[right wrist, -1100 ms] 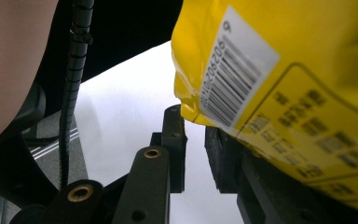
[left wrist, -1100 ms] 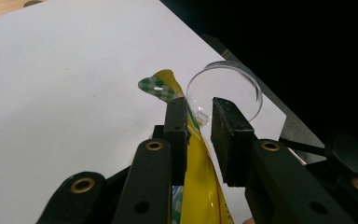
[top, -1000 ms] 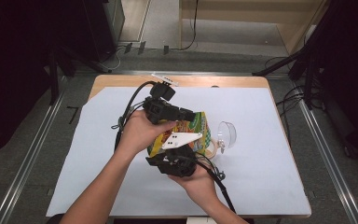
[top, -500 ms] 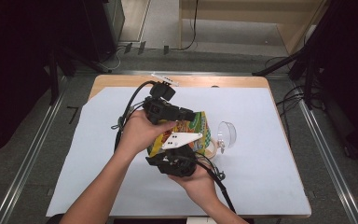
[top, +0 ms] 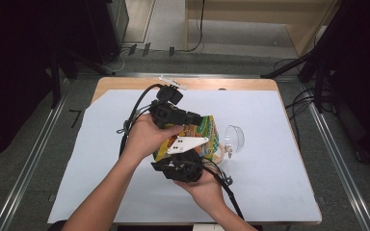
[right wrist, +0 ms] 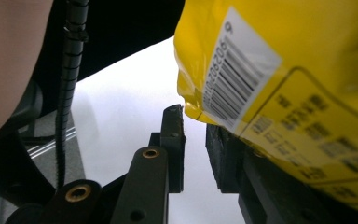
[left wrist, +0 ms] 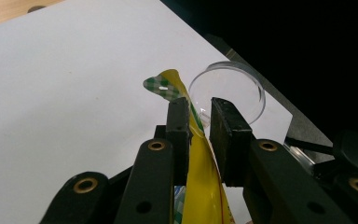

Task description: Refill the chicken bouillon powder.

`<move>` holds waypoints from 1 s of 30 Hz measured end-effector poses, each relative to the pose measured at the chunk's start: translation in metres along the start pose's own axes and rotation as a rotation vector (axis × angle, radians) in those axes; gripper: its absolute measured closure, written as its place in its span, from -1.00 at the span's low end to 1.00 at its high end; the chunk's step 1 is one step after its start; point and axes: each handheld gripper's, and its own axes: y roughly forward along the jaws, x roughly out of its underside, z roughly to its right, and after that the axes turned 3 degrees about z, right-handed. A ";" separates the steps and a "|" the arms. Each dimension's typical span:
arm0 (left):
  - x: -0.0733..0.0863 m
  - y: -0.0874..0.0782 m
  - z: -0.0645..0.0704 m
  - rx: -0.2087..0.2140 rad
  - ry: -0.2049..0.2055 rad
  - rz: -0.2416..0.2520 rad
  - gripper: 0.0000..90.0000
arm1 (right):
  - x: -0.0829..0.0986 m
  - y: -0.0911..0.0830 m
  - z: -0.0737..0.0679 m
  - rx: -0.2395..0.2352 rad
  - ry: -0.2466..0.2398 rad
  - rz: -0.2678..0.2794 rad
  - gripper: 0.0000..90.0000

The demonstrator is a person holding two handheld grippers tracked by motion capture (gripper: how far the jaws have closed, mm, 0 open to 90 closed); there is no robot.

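Bag (left wrist: 200,177) edge sits between left claw (left wrist: 199,122) jaws.

Both grippers' fingers (left wrist: 226,140) nearly closed, hands (top: 144,137) close together.

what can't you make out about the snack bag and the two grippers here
- High view: the snack bag print is too small to read; hands and grippers cover its left part.
- Right gripper view: the right gripper jaws show a gap; the bag hides whether they pinch it.
- Left gripper view: the left gripper hides the bag's lower part.

yellow snack bag (top: 200,137) between tongs
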 end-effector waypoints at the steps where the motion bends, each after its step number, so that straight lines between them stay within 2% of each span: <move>1: 0.000 0.000 0.001 0.000 0.001 0.000 0.73 | 0.000 0.000 0.000 0.001 -0.002 0.001 0.76; 9: -0.003 0.001 -0.006 0.012 -0.023 -0.002 0.72 | -0.004 -0.001 0.001 -0.006 0.015 -0.003 0.75; 15: -0.004 -0.003 -0.006 0.011 -0.026 -0.001 0.70 | -0.007 -0.002 -0.001 -0.002 0.004 -0.004 0.76; 26: -0.004 -0.005 0.000 0.001 -0.003 -0.002 0.70 | -0.007 -0.003 -0.004 0.004 -0.006 0.007 0.76; 30: -0.003 -0.002 0.002 -0.024 0.010 -0.007 0.70 | -0.006 -0.002 -0.003 0.000 0.000 0.002 0.76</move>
